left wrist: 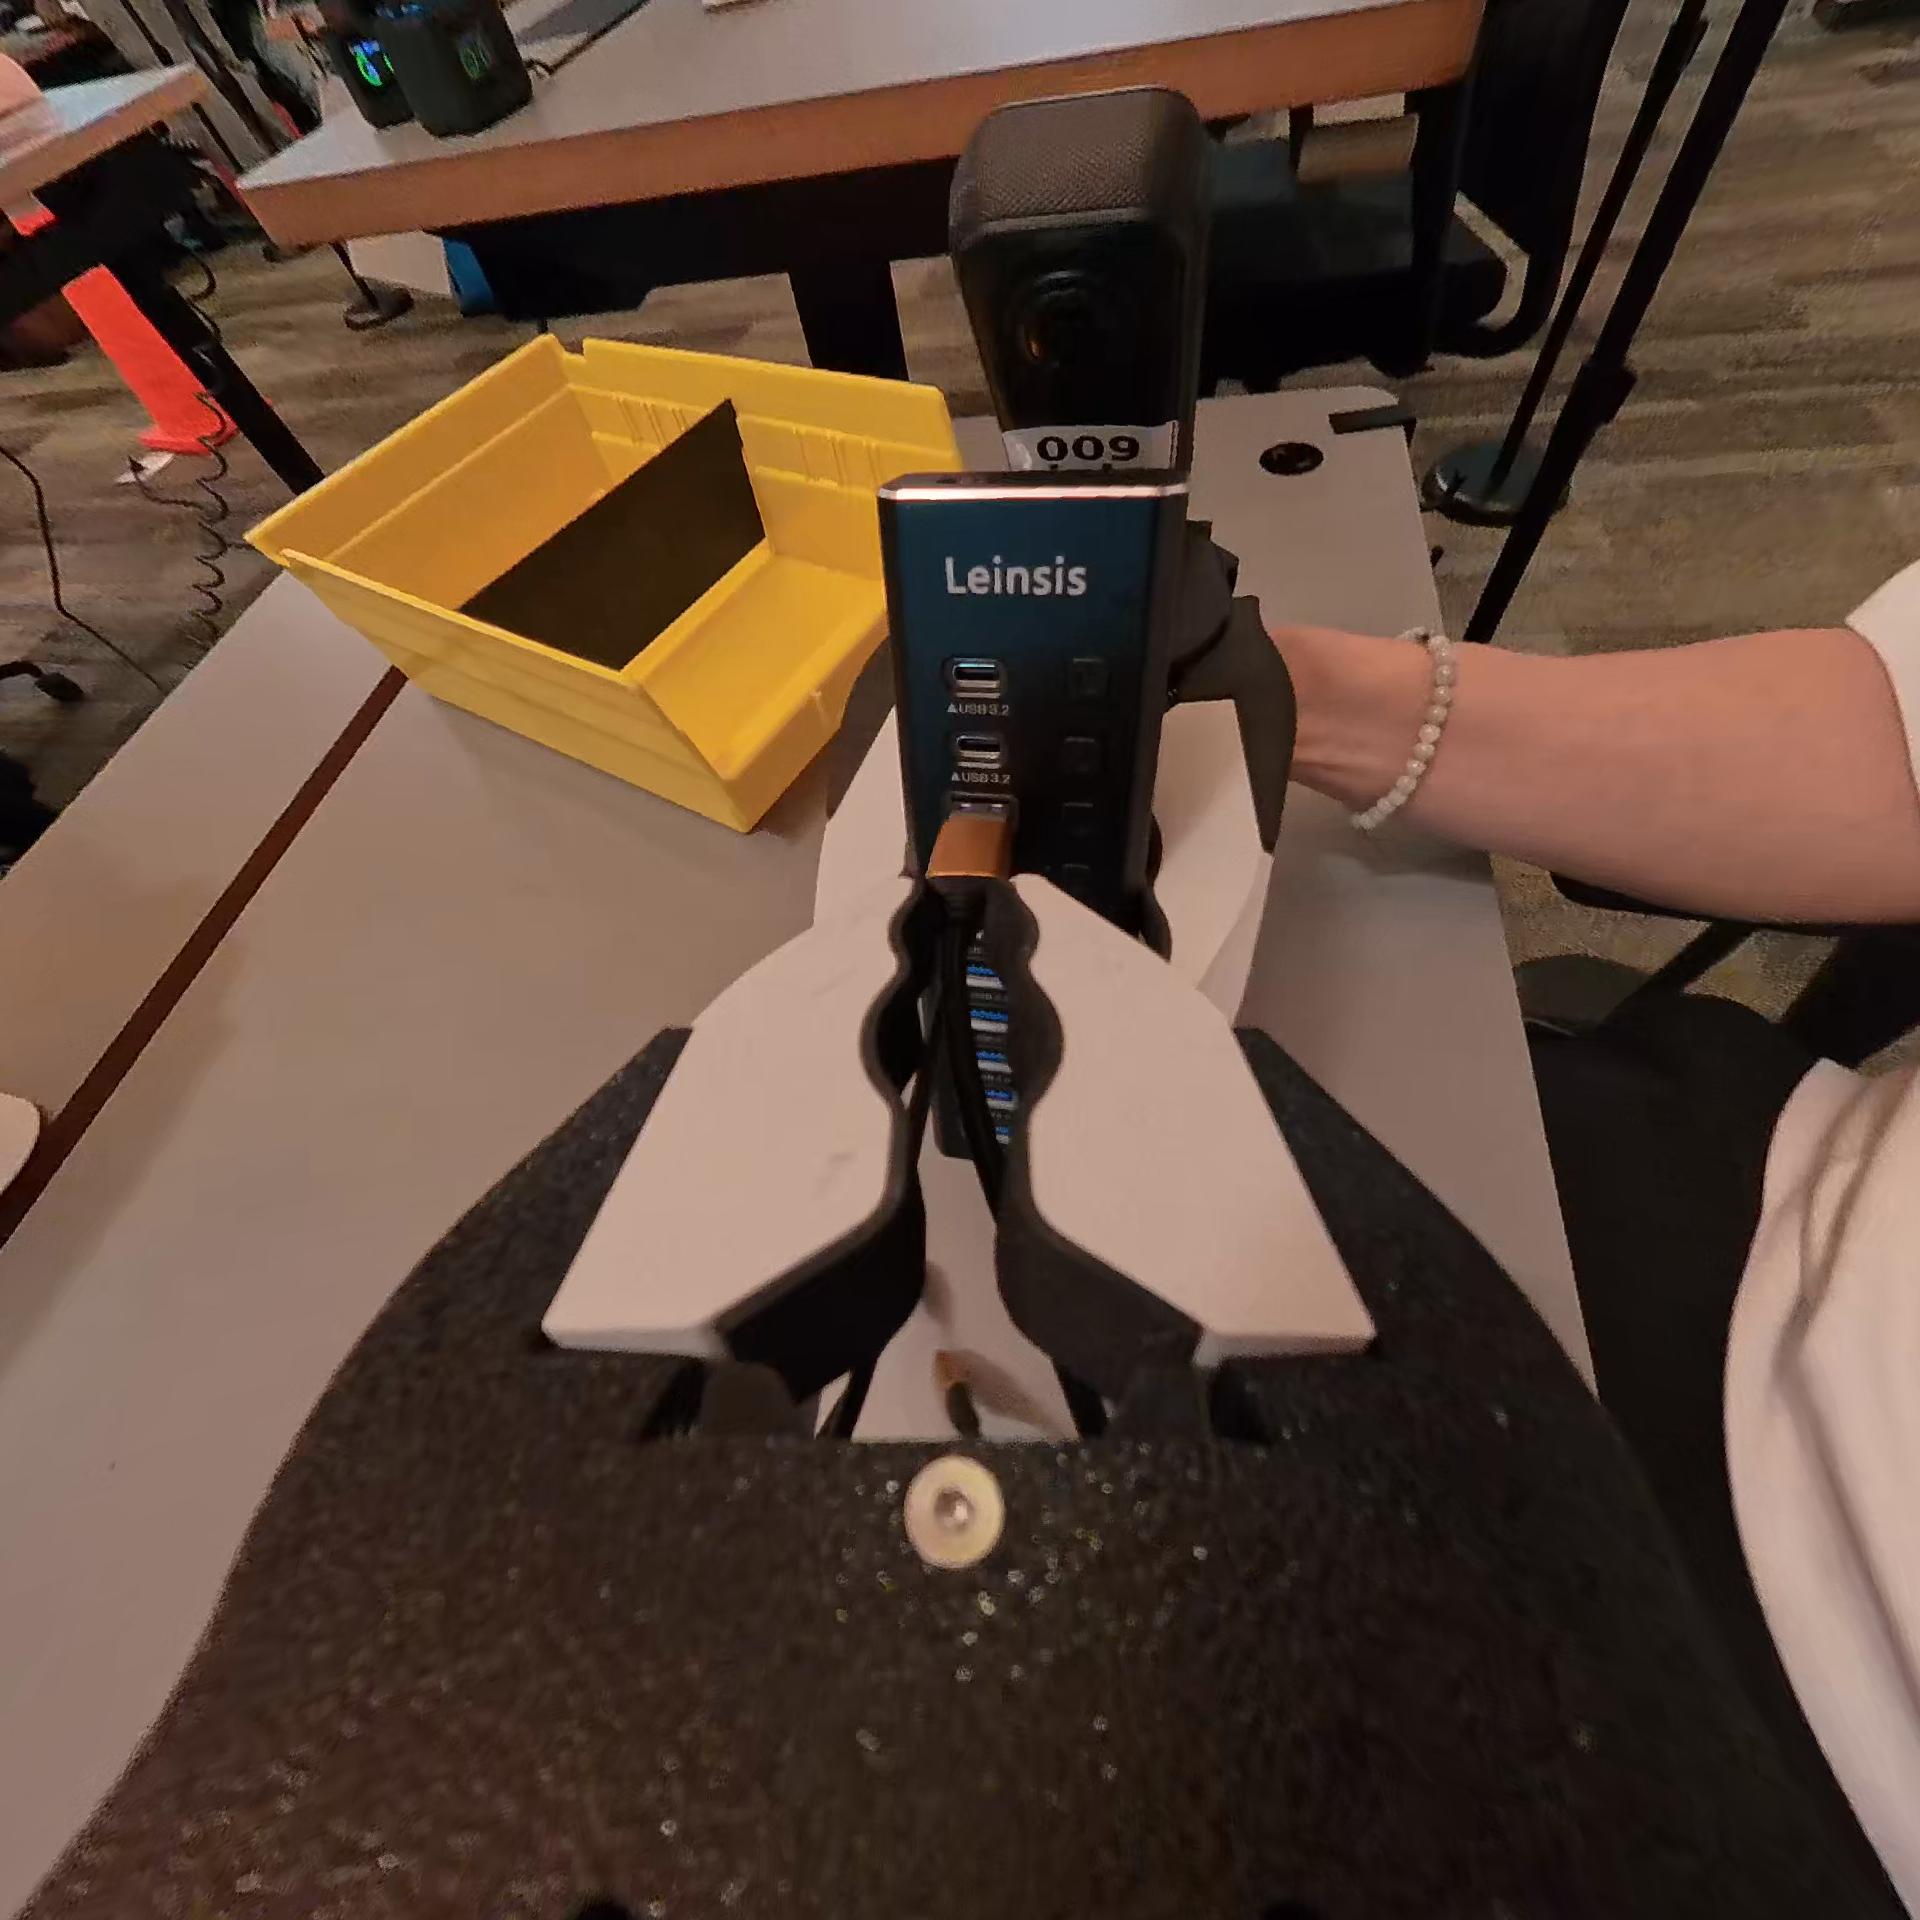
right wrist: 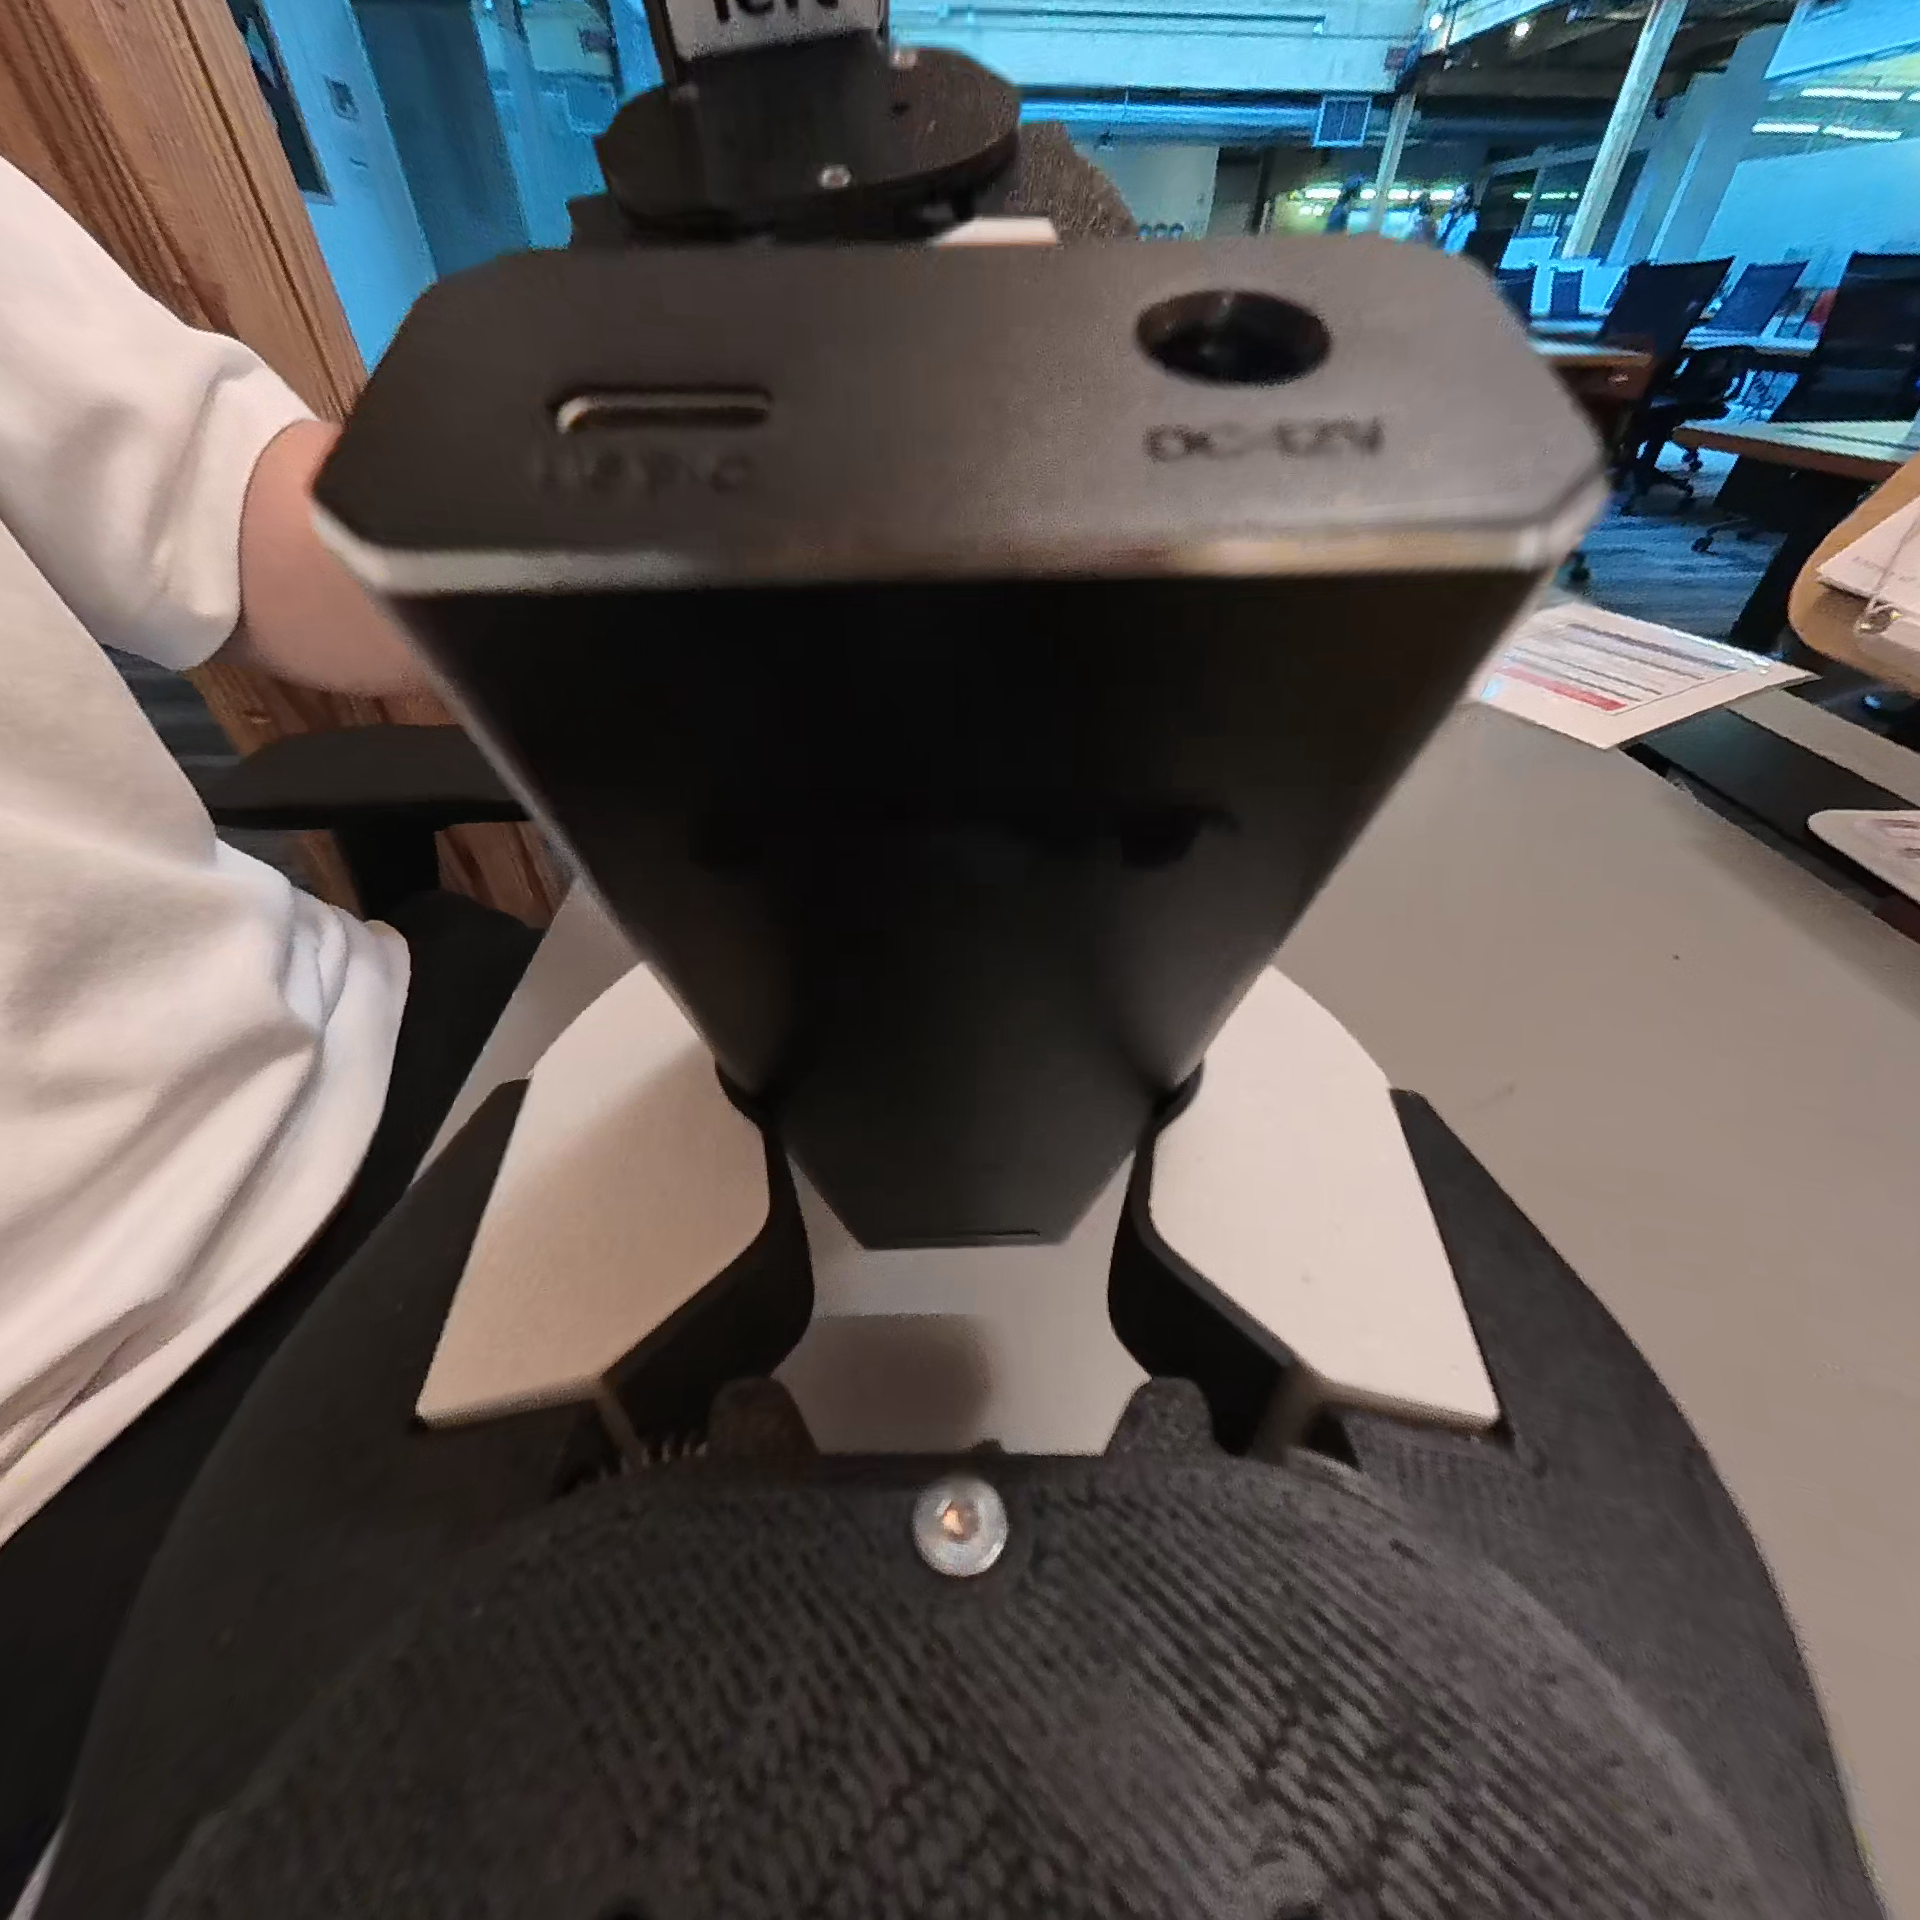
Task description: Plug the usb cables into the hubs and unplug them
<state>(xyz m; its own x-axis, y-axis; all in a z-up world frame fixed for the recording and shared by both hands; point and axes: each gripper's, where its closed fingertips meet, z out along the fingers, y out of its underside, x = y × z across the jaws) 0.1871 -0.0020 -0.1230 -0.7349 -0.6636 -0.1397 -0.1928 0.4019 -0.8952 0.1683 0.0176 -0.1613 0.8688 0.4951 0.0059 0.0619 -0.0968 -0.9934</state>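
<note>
The right gripper (right wrist: 956, 1174) clamps the lower part of the dark blue metal USB hub (left wrist: 1023, 665) and holds it upright above the grey table (left wrist: 436, 1039). The left gripper (left wrist: 961, 914) has its fingers narrow around the black cable with the orange plug (left wrist: 968, 847), which sits at the third port. I judge this the plugging or unplugging step; which one I cannot tell. The next move needs a straight motion along the port axis.

Your dark blue hub (left wrist: 1023, 665) stands upright above the table, ports facing you | orange-tipped black usb cable (left wrist: 968, 847) is plugged into its third port, trailing down.
</note>
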